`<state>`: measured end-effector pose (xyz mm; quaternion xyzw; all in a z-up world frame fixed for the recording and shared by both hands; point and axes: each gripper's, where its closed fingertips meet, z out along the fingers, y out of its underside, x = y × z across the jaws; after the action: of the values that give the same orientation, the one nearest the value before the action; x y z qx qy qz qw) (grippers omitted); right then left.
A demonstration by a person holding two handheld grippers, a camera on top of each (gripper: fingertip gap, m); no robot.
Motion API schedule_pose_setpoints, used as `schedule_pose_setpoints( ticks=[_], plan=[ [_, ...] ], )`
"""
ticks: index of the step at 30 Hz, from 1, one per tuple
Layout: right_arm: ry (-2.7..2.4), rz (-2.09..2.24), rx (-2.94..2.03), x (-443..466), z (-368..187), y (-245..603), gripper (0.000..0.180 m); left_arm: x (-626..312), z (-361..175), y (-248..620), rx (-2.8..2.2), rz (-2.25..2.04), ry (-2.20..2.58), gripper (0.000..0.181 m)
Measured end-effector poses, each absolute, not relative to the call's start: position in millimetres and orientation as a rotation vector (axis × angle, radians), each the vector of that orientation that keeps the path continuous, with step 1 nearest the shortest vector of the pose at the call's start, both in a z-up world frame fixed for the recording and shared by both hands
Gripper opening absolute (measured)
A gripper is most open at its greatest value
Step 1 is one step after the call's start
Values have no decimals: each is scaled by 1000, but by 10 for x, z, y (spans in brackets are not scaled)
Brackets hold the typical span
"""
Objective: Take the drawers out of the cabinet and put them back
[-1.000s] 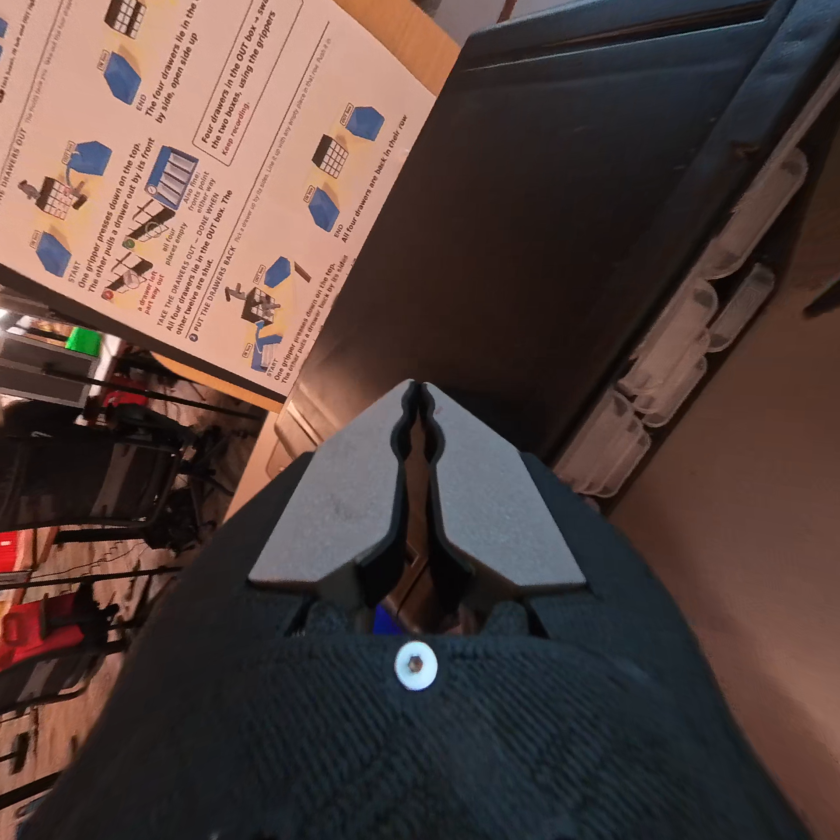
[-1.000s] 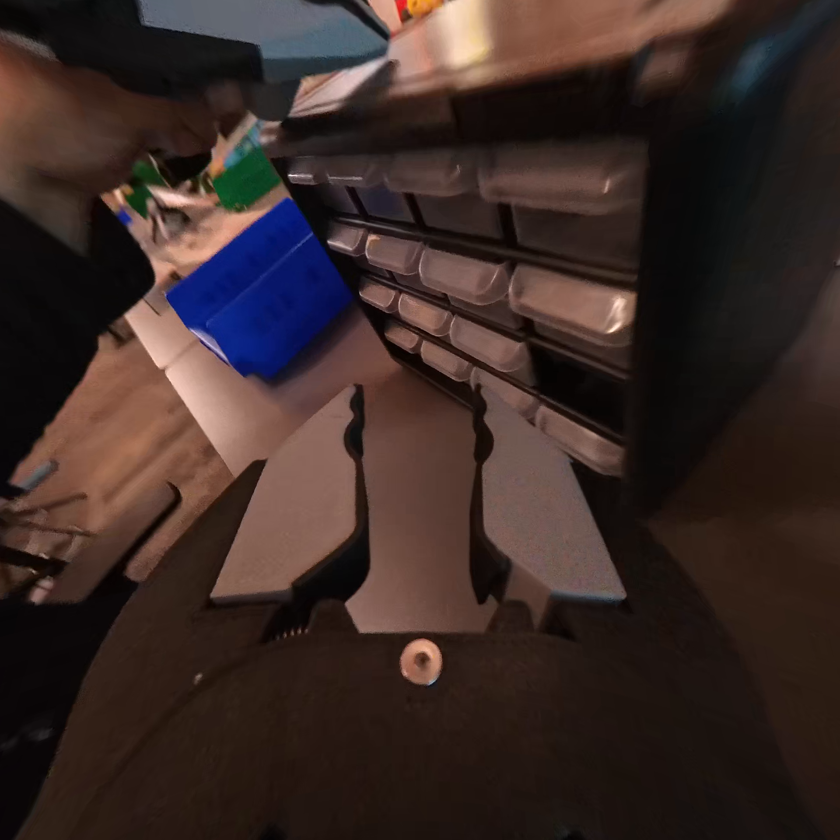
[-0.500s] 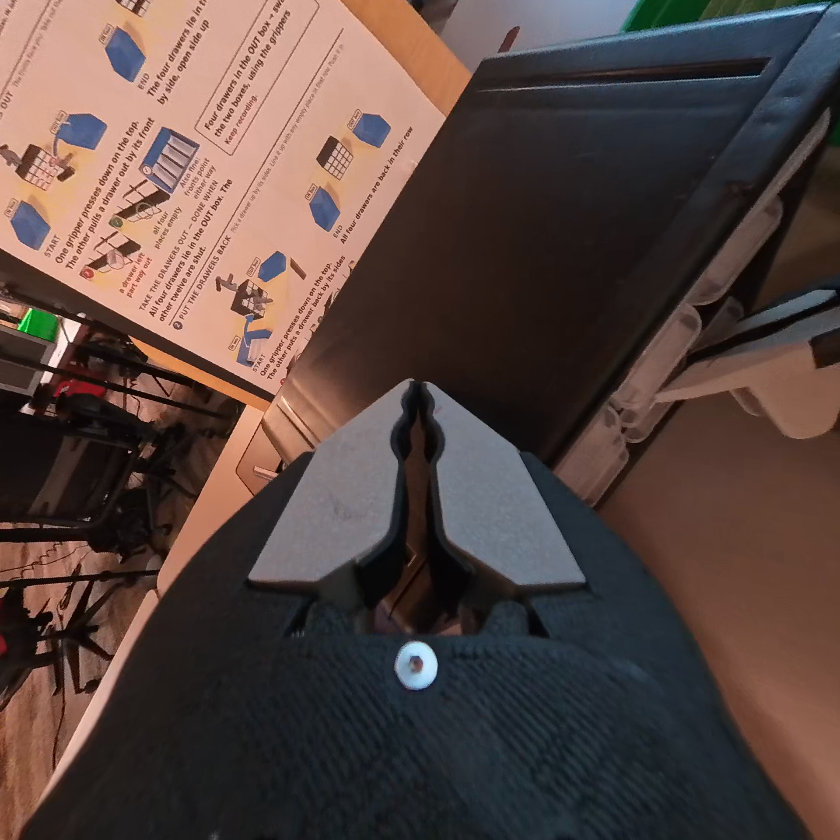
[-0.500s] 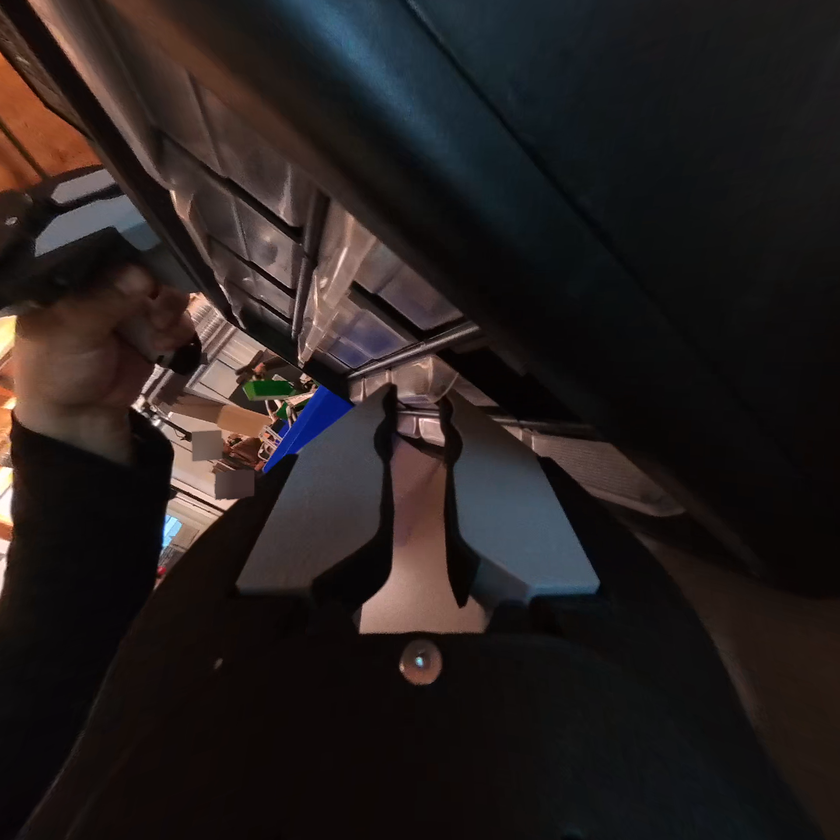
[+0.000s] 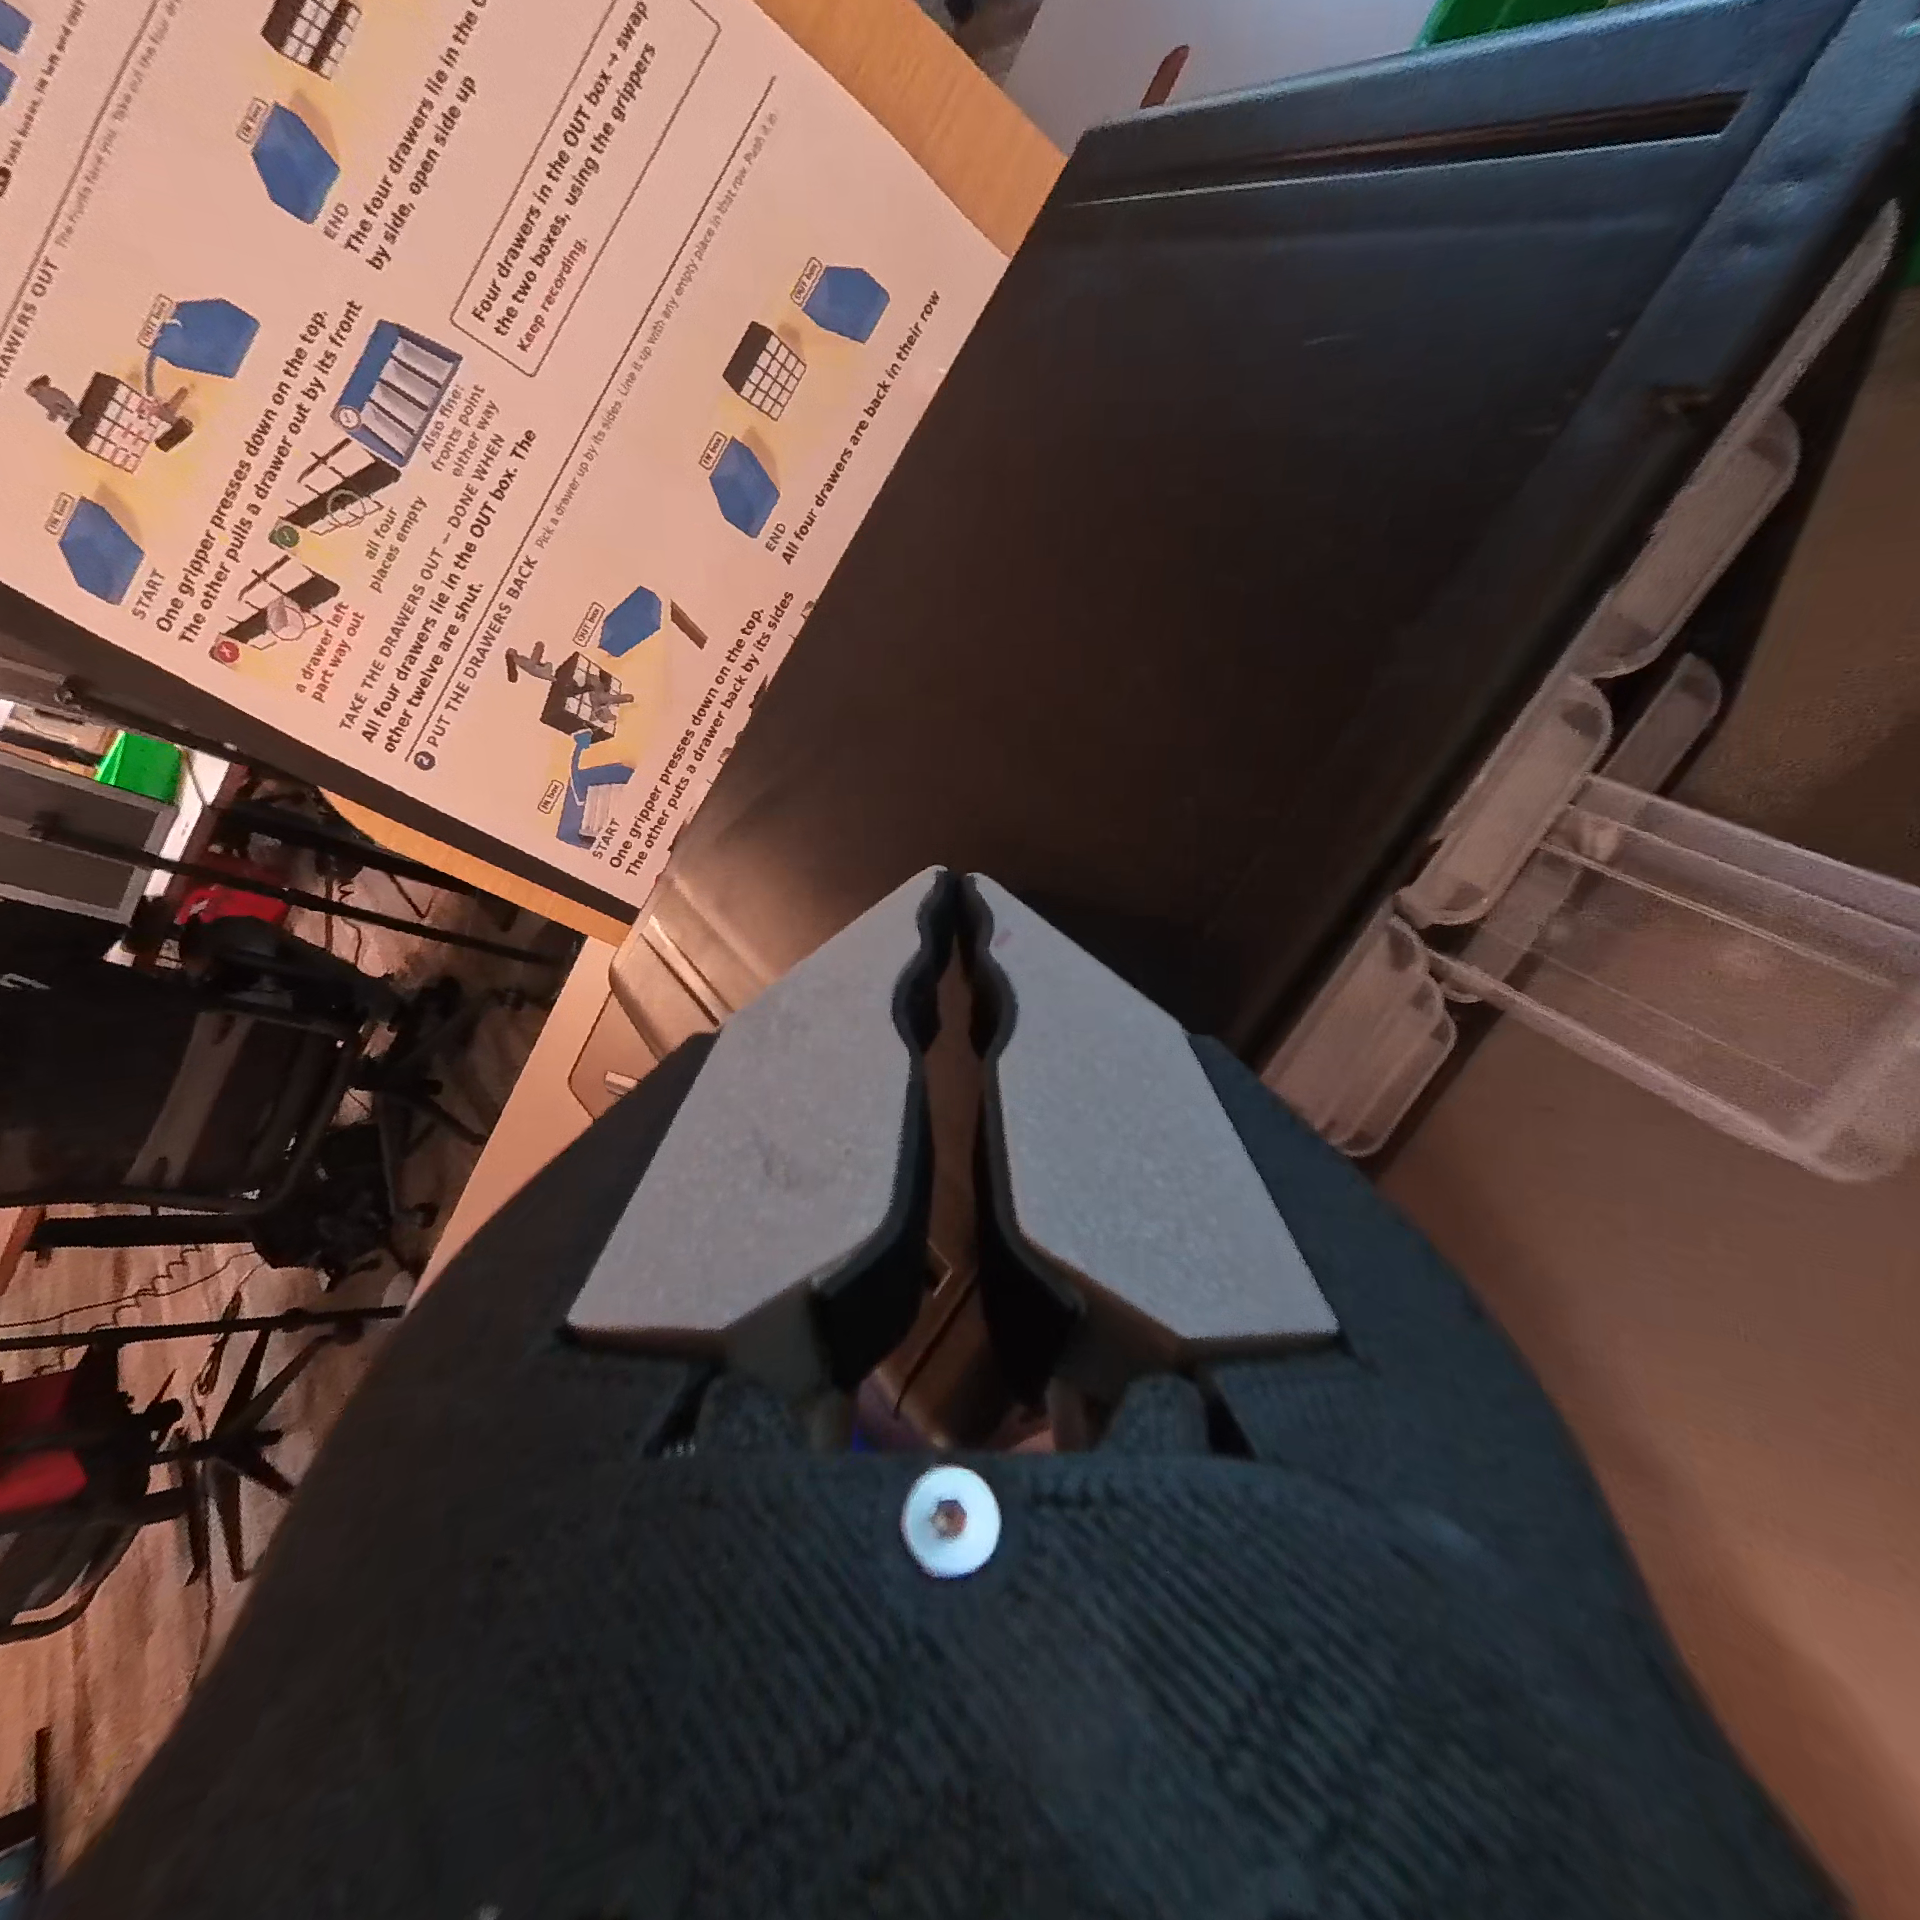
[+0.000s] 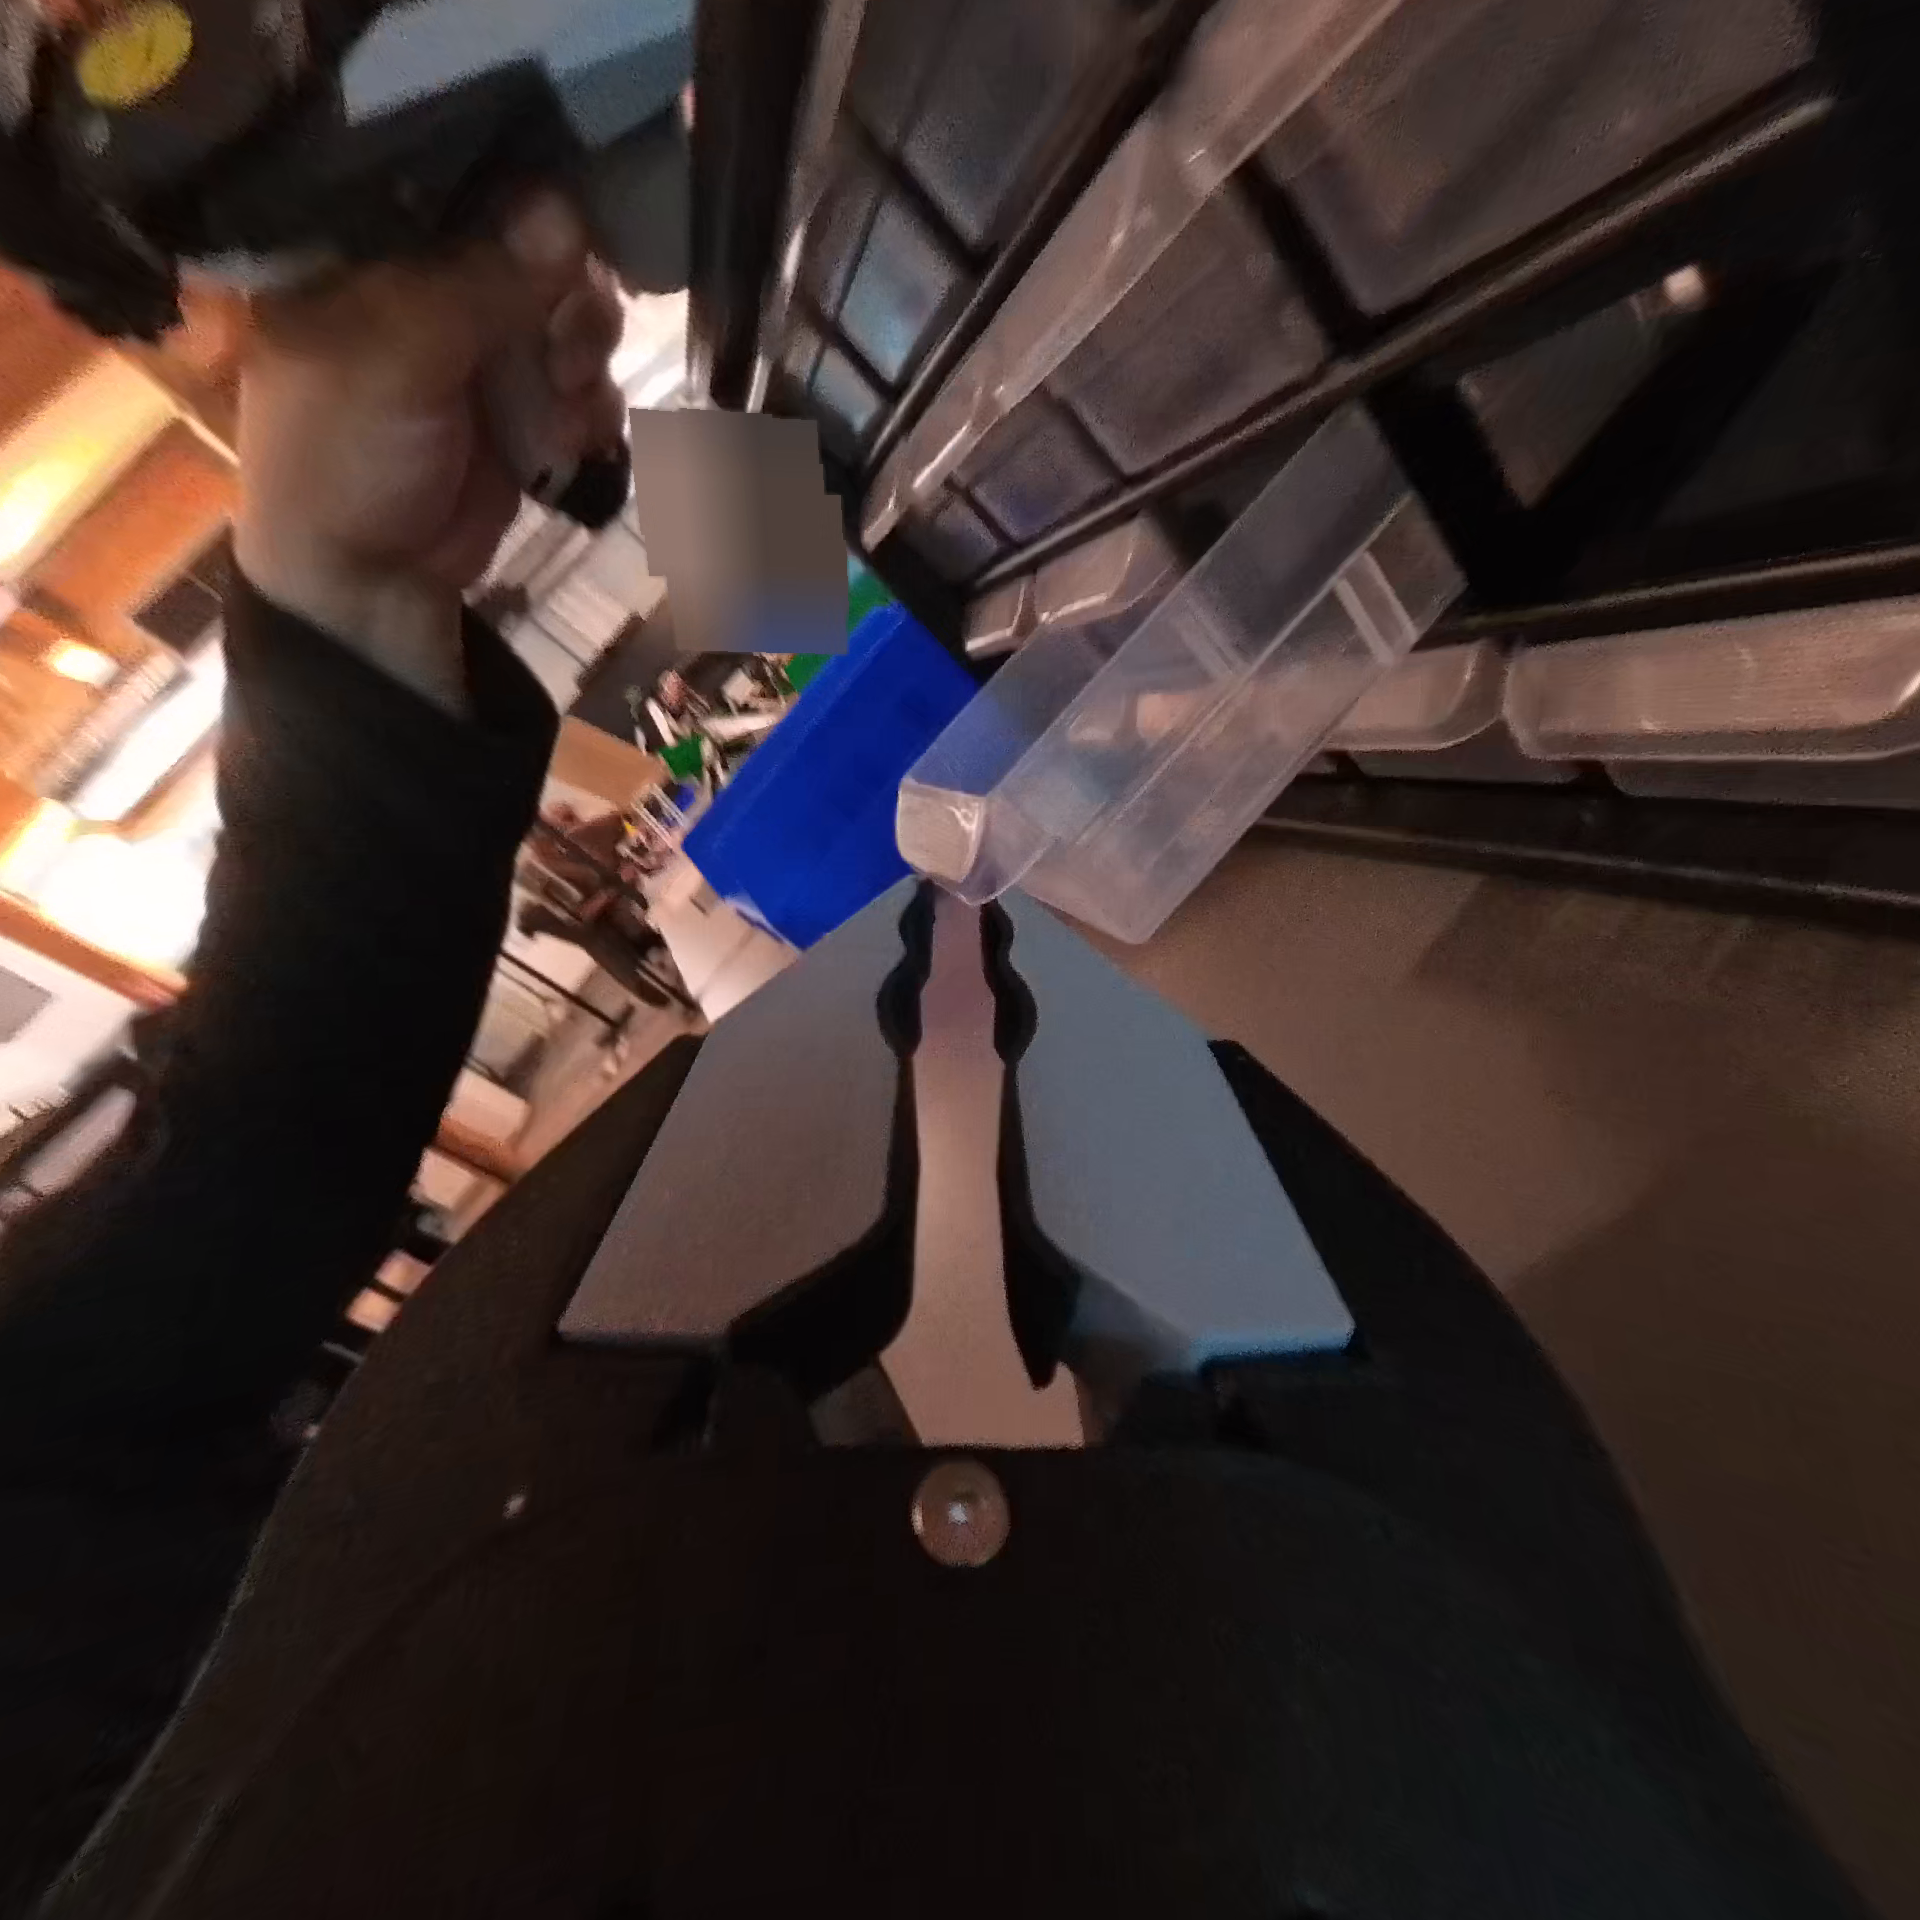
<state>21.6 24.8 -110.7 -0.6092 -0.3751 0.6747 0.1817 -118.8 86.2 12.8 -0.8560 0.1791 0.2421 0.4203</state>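
While the left gripper (image 5: 958, 894) rests on the smooth black top of the cabinet (image 5: 1299, 499) with its matte grey fingers pressed together on nothing, the right gripper (image 6: 956, 914) pinches the front lip of a clear plastic drawer (image 6: 1174, 748), its wavy-edged fingers clenched narrowly on that lip. The drawer is a long, thin-walled rectangular tray, drawn far out of its slot and tilted, its back end still inside the cabinet's dark frame. Neighbouring drawers sit closed, their rounded translucent fronts in rows. A glossy blue box (image 6: 821, 790) stands beyond the drawer. A printed instruction sheet (image 5: 416, 395) lies flat behind the cabinet.
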Motion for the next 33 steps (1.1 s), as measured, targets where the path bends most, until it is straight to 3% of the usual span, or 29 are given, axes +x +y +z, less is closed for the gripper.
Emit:
schedule_pose_setpoints(
  ticks=[1,5,18,22,30,33],
  plan=[
    [-1111,1851,-1716,258,-1125,224,6,-1188,129,861,-2145,600,446,0],
    [-1301,1582,-1725,409,-1183,296,31,-1182,128,855,-2146,593,444,0],
    [-1734,552,-1430,568,-1067,716,56,-1193,120,860,-2156,622,447,0],
    [-1881,316,-1323,495,-1083,708,72,-1196,121,862,-2156,621,442,0],
    [-2085,42,-1001,211,-1293,598,63,-1199,116,863,-2163,640,448,0],
    [-2156,4,-962,190,-1443,561,31,-1195,116,860,-2164,636,449,0]
  ],
)
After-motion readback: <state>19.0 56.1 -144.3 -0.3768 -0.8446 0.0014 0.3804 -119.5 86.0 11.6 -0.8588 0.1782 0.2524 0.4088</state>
